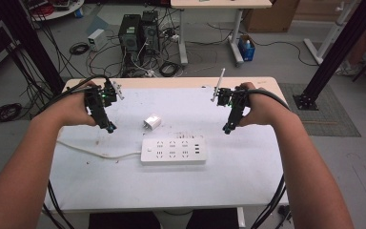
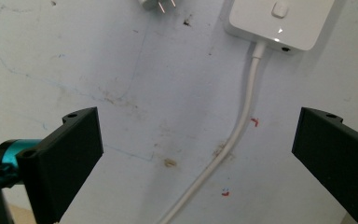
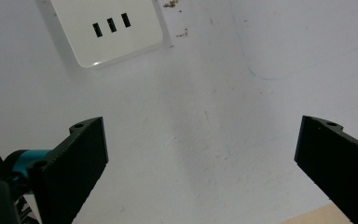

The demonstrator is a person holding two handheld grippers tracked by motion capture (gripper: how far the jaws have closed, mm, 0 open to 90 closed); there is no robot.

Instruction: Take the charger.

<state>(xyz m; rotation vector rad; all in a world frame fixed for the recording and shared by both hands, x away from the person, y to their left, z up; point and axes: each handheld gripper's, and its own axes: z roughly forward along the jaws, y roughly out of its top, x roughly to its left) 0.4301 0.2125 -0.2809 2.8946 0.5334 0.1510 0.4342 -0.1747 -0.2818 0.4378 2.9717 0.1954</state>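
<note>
The left hand-held gripper (image 1: 108, 127) hangs above the left part of the table (image 1: 248, 171) with its jaws spread wide and nothing between them; in the left gripper view the two black jaws stand far apart over the bare, stained white tabletop. The right hand-held gripper (image 1: 227, 129) hangs above the right part of the table, its jaws likewise spread wide and empty, as the right gripper view shows them standing apart over the white surface.

Between the two, nearer the person, a white power strip (image 1: 173, 150) lies flat on the table, sockets upward, with three small ports at its right end. Its white cable (image 1: 95, 151) leaves the left end and runs across the table toward the left edge; in the left gripper view this cable curves between the jaws, lying on the table well below them. A small white plug adapter (image 1: 152, 122) lies on the table just beyond the strip, apart from it, roughly midway between the two grippers and touched by neither.
</note>
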